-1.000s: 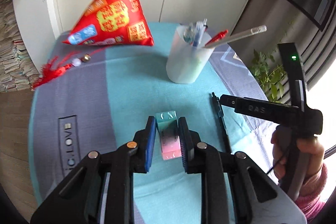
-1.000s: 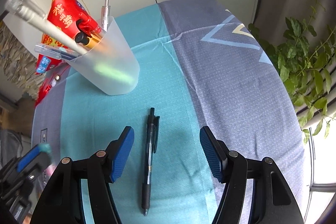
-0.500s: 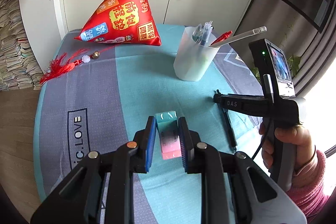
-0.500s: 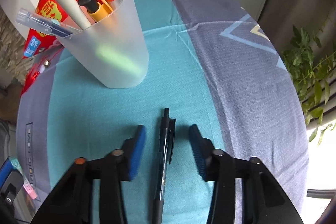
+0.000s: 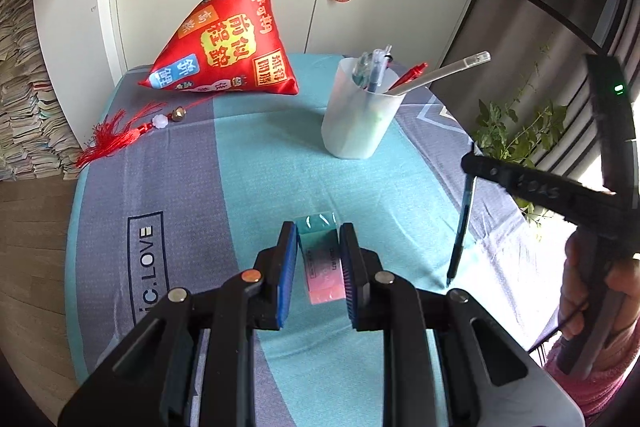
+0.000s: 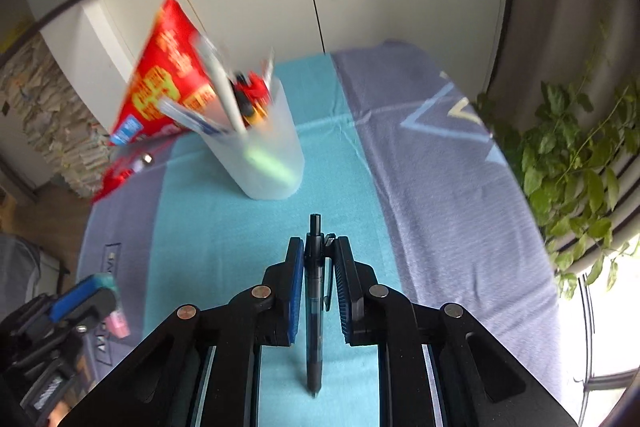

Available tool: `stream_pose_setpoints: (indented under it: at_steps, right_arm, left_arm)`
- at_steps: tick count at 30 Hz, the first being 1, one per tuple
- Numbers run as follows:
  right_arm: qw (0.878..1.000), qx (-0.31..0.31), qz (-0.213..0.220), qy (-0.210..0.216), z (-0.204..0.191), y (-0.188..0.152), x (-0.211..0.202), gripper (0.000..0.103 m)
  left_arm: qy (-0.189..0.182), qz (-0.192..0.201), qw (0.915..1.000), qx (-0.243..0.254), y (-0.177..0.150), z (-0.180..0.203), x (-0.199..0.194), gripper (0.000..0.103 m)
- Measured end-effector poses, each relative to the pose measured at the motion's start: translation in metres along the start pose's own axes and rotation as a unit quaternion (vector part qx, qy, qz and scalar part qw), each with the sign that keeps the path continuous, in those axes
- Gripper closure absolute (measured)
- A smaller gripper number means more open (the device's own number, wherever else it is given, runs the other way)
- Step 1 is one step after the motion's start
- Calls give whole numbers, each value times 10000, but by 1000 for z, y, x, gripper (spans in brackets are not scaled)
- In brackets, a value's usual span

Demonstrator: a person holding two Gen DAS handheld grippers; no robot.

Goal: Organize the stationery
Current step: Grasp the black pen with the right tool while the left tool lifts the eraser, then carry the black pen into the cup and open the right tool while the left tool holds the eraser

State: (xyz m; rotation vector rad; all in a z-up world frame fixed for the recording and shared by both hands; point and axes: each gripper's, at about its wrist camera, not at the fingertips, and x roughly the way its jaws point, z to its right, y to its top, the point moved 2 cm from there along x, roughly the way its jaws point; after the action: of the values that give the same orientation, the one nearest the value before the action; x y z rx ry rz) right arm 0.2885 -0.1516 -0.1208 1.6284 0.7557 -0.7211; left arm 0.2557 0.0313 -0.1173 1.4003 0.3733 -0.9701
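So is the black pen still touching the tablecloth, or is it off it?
Apart. In the left wrist view the black pen hangs tip-down from the right gripper, clear of the tablecloth; the jaws have just closed on it.

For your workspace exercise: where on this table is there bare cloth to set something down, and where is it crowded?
Bare: the teal strip between the pen cup and eraser, and the grey band around the LOVE print. Crowded: the far edge, with the red pouch and tassel.

Open cloth (image 5: 256,163) between cushion (image 5: 228,43) and cup (image 5: 356,119).
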Motion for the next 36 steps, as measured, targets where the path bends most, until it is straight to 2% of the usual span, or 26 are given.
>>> stream_pose_setpoints:
  at_steps: [11, 21, 25, 29, 36]
  right_arm:
    - [9928, -264, 1138, 249, -14, 27, -83, 86]
    - [9805, -425, 1881, 384, -33, 91, -121, 86]
    - [9739, -548, 2149, 477, -41, 118, -119, 86]
    - [9669, -909, 2371, 266, -47, 141, -96, 86]
    - [9666, -1236, 2160, 612, -45, 154, -51, 86]
  left_arm:
    - [78, 278, 9996, 75, 17, 6, -19, 83]
    - [141, 511, 9985, 159, 40, 12, -28, 83]
    - [205, 514, 9984, 144, 49, 9, -22, 83]
    - [294, 446, 9984, 180, 59, 4, -10, 83]
    - [434, 471, 9977, 209, 87, -4, 9, 83]
